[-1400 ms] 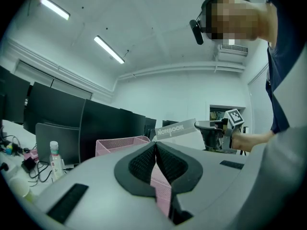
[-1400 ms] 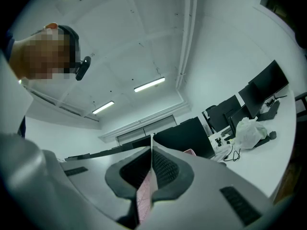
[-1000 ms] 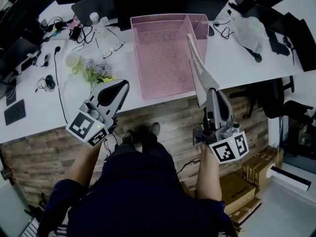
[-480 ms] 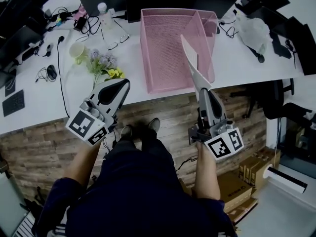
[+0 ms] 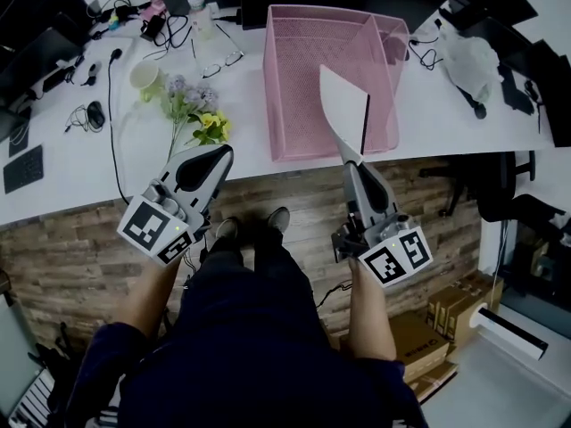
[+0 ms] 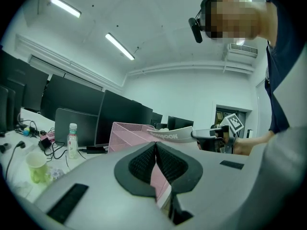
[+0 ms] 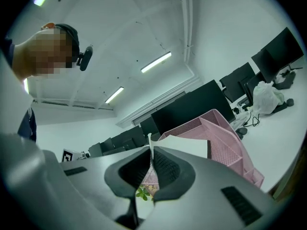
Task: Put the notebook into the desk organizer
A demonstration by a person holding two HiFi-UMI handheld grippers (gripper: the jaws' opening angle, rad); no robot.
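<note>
Far left on the white desk (image 5: pixel 71 176) there was a dark keyboard (image 5: pixel 20 168) and a mouse (image 5: pixel 95 114) among loose black cables. Next came a pale paper cup (image 5: pixel 143 75) and a bunch of lilac and yellow flowers (image 5: pixel 198 114) lying flat. A clear plastic bottle (image 5: pixel 198 5) and a pair of glasses (image 5: pixel 217 63) sat further back.

The left gripper (image 5: pixel 223 152) hung just off the desk's near edge, over the wood-plank floor (image 5: pixel 294 194). Its ribbed black pads were pressed together with nothing in them.

A strip of bare desktop separated the flowers from the desk organizer (image 5: pixel 299 87). That was a pink wire-mesh rectangular tray with tall walls, and a slanted divider split a wide left bay from a narrower right one.

The notebook (image 5: pixel 346 105), thin with a plain white cover and a dark edge, was up in the air over the organizer's near rim, around the divider. It was tilted and not touching the mesh as far as I could tell. The right gripper (image 5: pixel 350 154) had its jaws clamped on the notebook's near corner.

Off to the right lay a crumpled white plastic bag (image 5: pixel 468 52).
</note>
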